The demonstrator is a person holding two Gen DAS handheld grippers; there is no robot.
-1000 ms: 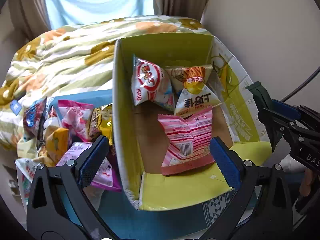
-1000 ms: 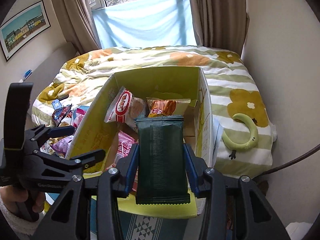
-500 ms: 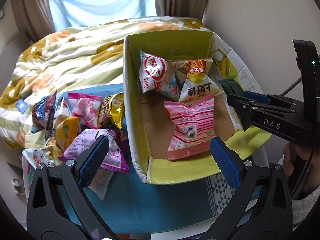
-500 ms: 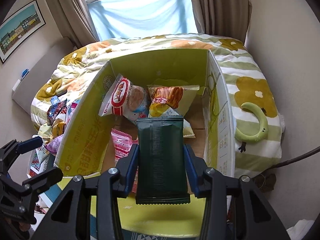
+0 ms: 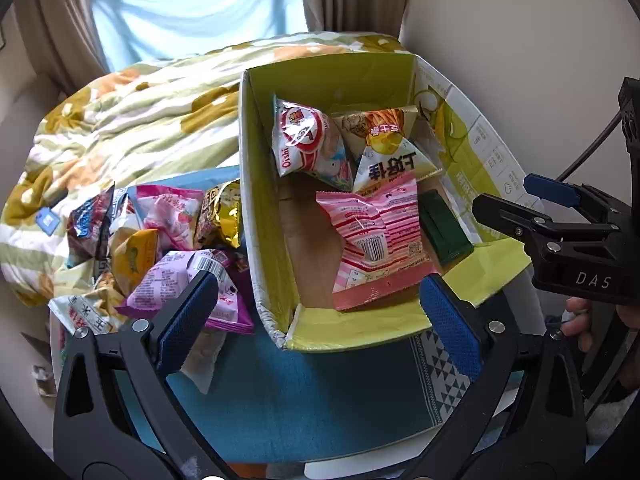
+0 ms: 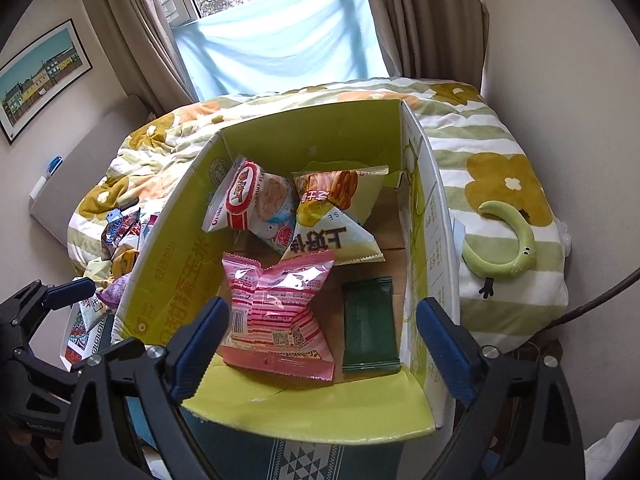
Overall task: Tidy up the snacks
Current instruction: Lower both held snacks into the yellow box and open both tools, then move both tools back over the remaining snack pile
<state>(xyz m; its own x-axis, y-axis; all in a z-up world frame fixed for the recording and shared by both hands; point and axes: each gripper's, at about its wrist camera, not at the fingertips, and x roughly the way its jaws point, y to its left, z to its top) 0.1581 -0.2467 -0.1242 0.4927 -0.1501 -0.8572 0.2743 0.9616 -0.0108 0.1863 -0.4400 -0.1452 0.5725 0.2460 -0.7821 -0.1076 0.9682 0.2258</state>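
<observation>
**Right wrist view: green bar is in the box, time to go get the next snack**

Right wrist view is showing the right gripper (image 6: 322, 344) hanging over the near edge of the cardboard box (image 6: 416, 184), fingers spread wide and gripping nothing. The dark green bar (image 6: 370, 326) is lying flat on the box floor by the right wall, just beside the pink striped bag (image 6: 276, 320), with two puffy chip bags (image 6: 296, 204) leaning toward the back.

The left gripper (image 5: 316, 324) is also sitting wide open and empty, hovering over the blue mat (image 5: 300, 392) between the box and the loose snack pile (image 5: 160, 240) on the left.

My take on doing this bit well: the pile is the left gripper's job, so I'd be aiming for the purple bag (image 5: 188, 284) since it's on top and closest. Pinching a crimped edge rather than the puffy middle is probably safer, those bags are looking slippery and air-filled. Lifting straight up should be keeping the neighbours from dragging along.
</observation>
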